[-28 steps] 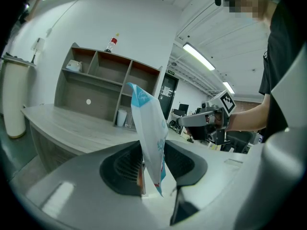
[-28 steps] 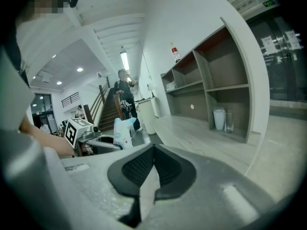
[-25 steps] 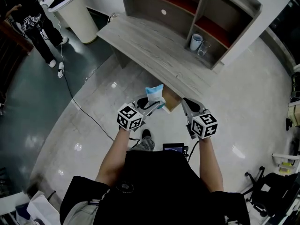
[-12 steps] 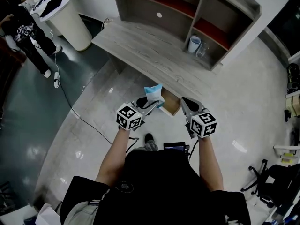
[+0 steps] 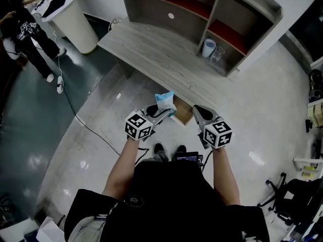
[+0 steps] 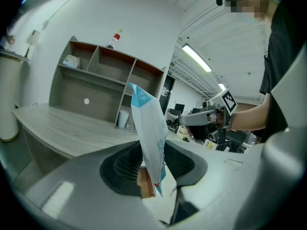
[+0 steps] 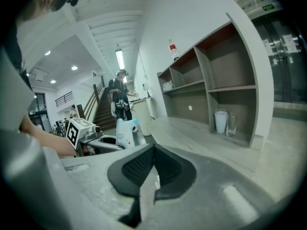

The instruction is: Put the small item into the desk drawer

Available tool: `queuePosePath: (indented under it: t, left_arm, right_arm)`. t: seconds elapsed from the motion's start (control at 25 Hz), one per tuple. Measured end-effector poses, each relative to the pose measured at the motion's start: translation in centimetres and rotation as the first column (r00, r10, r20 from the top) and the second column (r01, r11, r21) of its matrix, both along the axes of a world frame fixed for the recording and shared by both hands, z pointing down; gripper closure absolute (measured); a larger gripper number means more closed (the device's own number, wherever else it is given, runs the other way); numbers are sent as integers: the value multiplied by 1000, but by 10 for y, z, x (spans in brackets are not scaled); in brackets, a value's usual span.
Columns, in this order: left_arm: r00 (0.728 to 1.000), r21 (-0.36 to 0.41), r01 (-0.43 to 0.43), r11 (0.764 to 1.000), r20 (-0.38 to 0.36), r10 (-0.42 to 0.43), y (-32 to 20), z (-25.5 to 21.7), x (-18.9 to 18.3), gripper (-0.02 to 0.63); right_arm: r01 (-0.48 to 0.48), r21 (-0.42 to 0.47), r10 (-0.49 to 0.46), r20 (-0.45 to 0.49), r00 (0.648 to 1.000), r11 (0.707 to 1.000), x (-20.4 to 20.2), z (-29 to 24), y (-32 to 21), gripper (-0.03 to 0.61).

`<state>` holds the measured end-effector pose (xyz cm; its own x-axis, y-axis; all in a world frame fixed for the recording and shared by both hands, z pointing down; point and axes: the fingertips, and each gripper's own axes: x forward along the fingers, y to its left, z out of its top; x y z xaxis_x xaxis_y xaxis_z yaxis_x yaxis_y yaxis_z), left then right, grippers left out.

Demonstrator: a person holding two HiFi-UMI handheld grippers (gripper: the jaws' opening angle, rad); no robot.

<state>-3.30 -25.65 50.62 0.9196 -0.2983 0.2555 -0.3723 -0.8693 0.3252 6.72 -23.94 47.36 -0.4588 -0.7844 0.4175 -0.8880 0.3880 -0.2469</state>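
A small blue-and-white packet stands upright between the jaws of my left gripper, which is shut on it. In the left gripper view the packet rises from the pads, pinched near its lower edge. Just beyond it, under the desk's front edge, the open drawer shows its brown wooden inside. My right gripper hovers at the drawer's right side, jaws shut and empty. From the right gripper view the packet shows at the left.
The grey wooden desk carries a shelf unit holding a white cup and a glass. A white round stand and a person are at the far left. A cable runs across the shiny floor.
Both grippers have edged a little toward the desk, the packet still held in the left one. A second foot has come into view beneath me.
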Motion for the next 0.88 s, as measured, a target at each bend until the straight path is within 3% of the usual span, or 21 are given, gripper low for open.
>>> queuePosePath:
  t: [0.88]
  left_arm:
    - [997,4,49,999,58,-49,4,3,17,471]
  right_arm:
    - [57,-8,-56,31,998,998,29,4,0,583]
